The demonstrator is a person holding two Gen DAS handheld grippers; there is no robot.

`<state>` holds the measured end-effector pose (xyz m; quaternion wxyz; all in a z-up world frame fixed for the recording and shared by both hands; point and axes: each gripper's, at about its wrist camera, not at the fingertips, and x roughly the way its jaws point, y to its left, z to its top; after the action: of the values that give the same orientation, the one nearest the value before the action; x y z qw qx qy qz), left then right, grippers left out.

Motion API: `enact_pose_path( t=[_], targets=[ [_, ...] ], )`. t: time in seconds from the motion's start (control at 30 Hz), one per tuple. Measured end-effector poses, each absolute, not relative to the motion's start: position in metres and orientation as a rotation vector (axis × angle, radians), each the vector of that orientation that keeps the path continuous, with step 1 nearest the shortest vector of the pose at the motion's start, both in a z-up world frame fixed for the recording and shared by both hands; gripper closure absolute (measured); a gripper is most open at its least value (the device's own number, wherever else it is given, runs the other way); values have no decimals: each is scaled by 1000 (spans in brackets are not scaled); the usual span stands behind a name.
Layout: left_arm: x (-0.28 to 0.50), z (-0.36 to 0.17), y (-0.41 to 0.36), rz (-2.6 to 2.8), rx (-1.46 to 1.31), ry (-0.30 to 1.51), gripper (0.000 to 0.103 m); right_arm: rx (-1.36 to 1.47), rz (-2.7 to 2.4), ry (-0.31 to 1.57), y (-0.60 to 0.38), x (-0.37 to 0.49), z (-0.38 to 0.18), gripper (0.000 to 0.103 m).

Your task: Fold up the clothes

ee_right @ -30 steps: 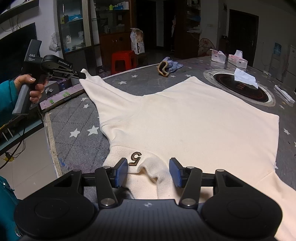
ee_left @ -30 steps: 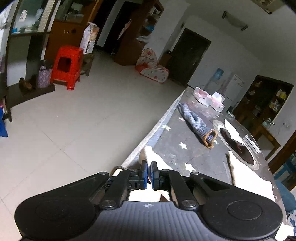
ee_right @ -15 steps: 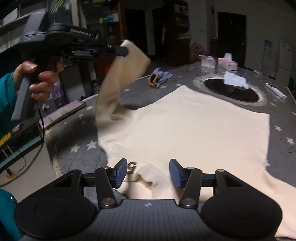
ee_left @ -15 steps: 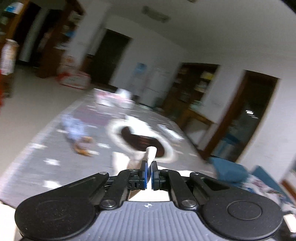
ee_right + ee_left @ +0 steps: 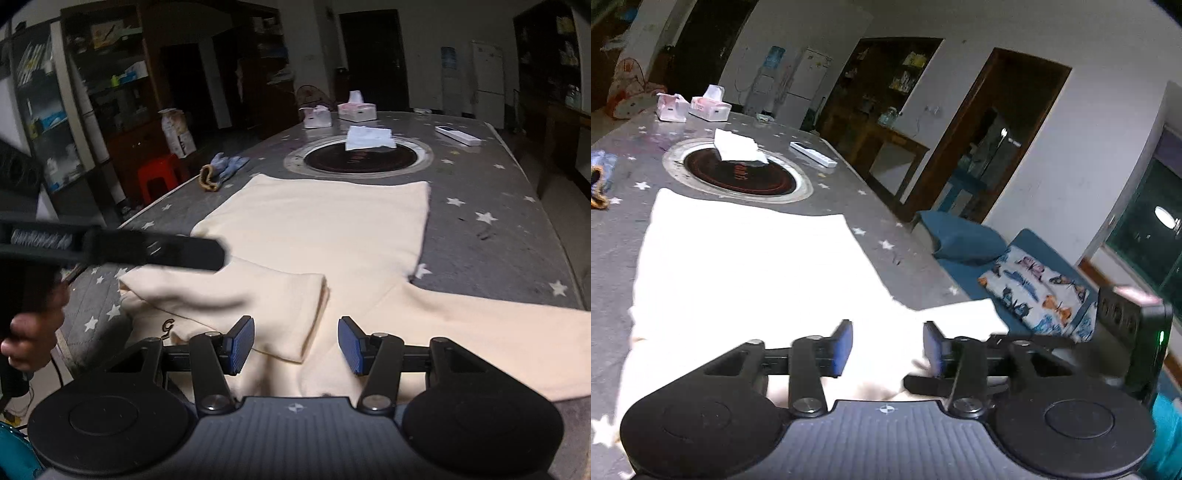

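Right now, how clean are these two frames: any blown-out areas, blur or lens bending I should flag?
Left wrist view: the sweater is blown out to flat white with no fabric detail, and the walls curve with fisheye distortion. Right wrist view: the sweater is well exposed and creases show, but the left gripper crossing the frame is smeared by motion blur, and the shelves behind are dim.

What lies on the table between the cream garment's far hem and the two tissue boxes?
In the right wrist view, a round inset burner with a white tissue on it lies between garment and tissue boxes.
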<state>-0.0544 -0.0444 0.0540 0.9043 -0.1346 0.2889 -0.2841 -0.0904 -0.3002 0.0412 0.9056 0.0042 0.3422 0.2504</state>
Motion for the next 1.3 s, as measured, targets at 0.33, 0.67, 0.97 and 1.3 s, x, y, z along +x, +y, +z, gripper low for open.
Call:
enact_pose_path(
  t=[0.33,0.67,0.97,1.3],
  targets=[
    [-92,41,24,-332,-161,601,57,-5,523,705,-284,-64,39,54],
    [-91,21,57,-280,-214,670,84,-39,482,759,-263,-35,19,71],
    [-101,20,56,-321,-215,722,98,-133,438,680,-254,-45,31,94],
    [-98,46,55,-334,-191,707,83,-131,419,682,-259,-50,35,92]
  ],
)
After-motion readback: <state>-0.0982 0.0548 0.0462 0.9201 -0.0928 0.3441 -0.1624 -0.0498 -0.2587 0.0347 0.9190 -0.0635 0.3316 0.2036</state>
